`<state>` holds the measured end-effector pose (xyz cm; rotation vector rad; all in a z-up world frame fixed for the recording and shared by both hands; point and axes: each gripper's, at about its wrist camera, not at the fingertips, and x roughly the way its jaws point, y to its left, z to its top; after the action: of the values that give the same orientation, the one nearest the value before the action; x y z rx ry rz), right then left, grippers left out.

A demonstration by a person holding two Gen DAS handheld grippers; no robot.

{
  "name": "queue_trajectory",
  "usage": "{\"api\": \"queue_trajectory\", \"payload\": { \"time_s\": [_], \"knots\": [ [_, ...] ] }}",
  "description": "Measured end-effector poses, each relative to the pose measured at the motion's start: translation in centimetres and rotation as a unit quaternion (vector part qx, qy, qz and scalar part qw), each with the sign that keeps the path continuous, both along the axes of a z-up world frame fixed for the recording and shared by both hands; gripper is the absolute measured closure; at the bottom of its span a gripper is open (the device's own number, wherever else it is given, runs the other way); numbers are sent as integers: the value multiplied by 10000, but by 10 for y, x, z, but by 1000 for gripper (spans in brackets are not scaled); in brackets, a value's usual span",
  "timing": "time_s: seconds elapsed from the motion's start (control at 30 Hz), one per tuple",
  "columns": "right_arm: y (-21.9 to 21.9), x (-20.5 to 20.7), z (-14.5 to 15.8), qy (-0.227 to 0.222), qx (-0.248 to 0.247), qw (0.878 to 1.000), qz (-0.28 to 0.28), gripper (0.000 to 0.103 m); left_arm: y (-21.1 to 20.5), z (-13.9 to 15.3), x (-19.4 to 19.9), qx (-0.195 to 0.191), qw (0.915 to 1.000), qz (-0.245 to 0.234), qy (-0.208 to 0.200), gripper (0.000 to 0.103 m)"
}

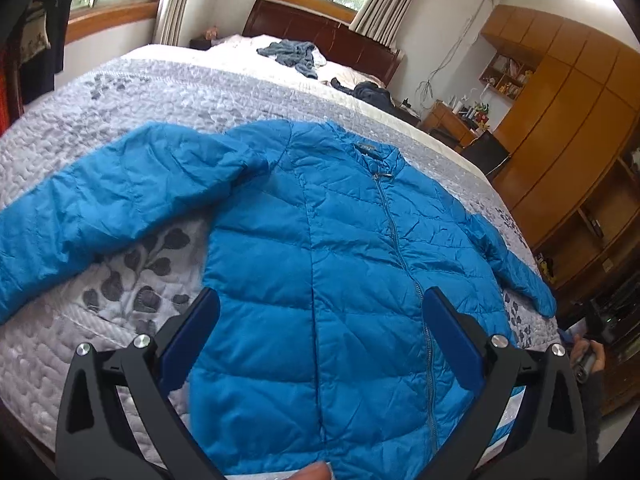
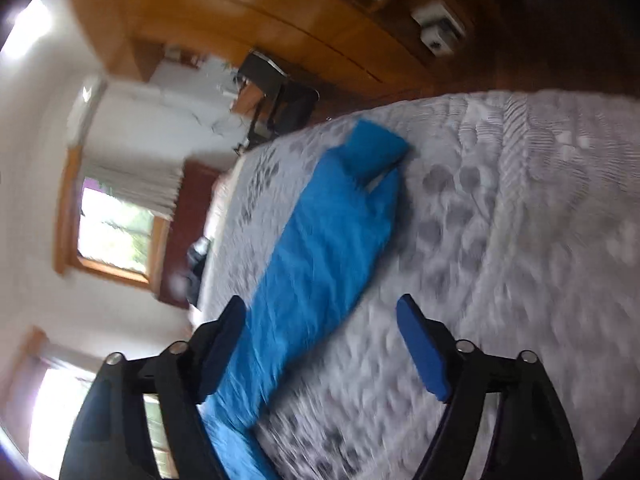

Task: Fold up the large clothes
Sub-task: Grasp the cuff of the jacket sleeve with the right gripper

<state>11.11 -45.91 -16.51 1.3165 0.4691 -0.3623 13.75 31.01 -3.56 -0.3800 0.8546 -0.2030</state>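
Note:
A bright blue puffer jacket (image 1: 320,264) lies front-up and zipped on the grey quilted bed (image 1: 120,112), collar toward the headboard. Its left sleeve (image 1: 100,208) stretches out to the left; the right sleeve (image 1: 516,268) runs down toward the bed's right edge. My left gripper (image 1: 320,312) hovers open above the jacket's lower body, nothing between its blue pads. In the blurred, rolled right wrist view, my right gripper (image 2: 322,320) is open over a jacket sleeve (image 2: 320,248) whose cuff (image 2: 374,148) lies away from me. A hand with the right gripper's handle (image 1: 586,358) shows at the bed's right edge.
A grey-blue garment (image 1: 294,54) and a dark garment (image 1: 372,94) lie near the pillows by the dark wooden headboard (image 1: 320,32). Wooden wardrobes (image 1: 560,120) and a cluttered desk (image 1: 452,120) stand to the right. Clothes hang at far left (image 1: 36,40).

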Motion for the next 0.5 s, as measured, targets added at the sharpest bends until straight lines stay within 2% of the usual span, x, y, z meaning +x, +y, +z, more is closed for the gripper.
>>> {"api": "queue_trajectory", "payload": {
  "time_s": [0.03, 0.1, 0.23, 0.3, 0.5],
  "knots": [
    [-12, 3, -11, -61, 214, 9997, -91, 33, 0, -1, 2, -10, 10000, -1, 17, 3],
    [-23, 7, -22, -186, 311, 9992, -196, 36, -3, -1, 7, 17, 10000, -12, 39, 3],
    [-40, 19, -42, 6, 409, 9988, -285, 43, -6, 0, 16, 77, 10000, 5, 41, 3],
    [-35, 27, -40, 48, 248, 9993, -281, 46, -8, -1, 22, 55, 10000, 13, 57, 3],
    [-40, 47, -34, -18, 213, 9995, -222, 47, -22, -4, 36, 107, 9997, -124, 173, 3]
  ]
}}
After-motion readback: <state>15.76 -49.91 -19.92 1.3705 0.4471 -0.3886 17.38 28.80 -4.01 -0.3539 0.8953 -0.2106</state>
